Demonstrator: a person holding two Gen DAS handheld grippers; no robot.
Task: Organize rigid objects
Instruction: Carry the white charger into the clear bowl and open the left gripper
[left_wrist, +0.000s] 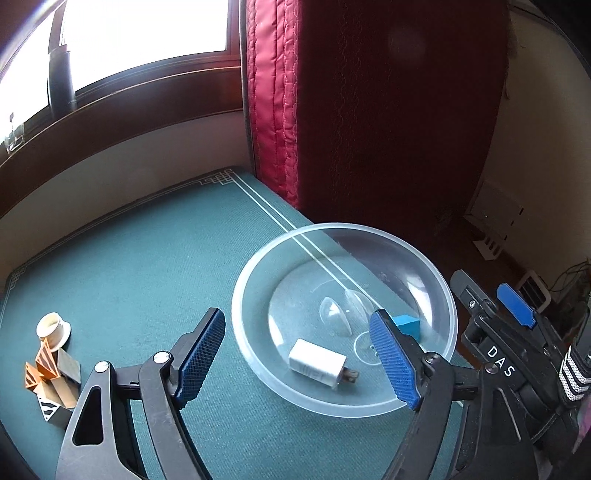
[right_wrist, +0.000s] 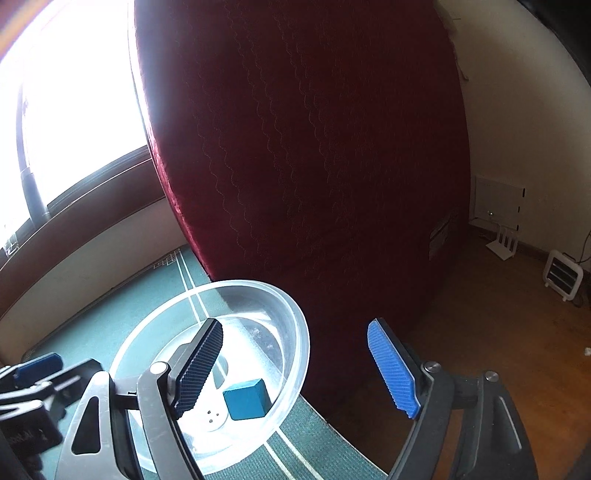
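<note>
From the left wrist view, my left tongs (left_wrist: 299, 354) stand wide open with nothing between the pads, hovering over the near rim of a clear plastic bowl (left_wrist: 439, 295). The bowl sits at the right edge of the bench (left_wrist: 147, 266), which is covered in green cloth with a pale border line. Inside the bowl lies a white charger plug (left_wrist: 317, 363) on its side, metal prongs pointing right; faint grey lettering on its face is too small for me to read. A blue block (left_wrist: 408, 325) lies behind it, partly hidden by my right-hand finger. At the right, my right tongs (left_wrist: 491, 295) show only in part, with the letters "DAS" printed in white on the black body. Near the bench's left edge is a cluster of small blocks (left_wrist: 51, 373), orange-striped, tan and black-and-white, cut off by my gripper frame, with a cream-coloured ring-shaped piece (left_wrist: 53, 330) just behind them. A dark red mattress (left_wrist: 369, 110) stands upright past the bench's far right corner.

From the right wrist view, my right tongs (right_wrist: 295, 365) are also wide open and empty. The left finger overlaps the bowl (right_wrist: 299, 332); the right finger hangs beyond the bench edge. The blue block (right_wrist: 245, 402) rests in the bowl, near its right wall. The charger is hidden here. The window glare washes out the upper left.
</note>
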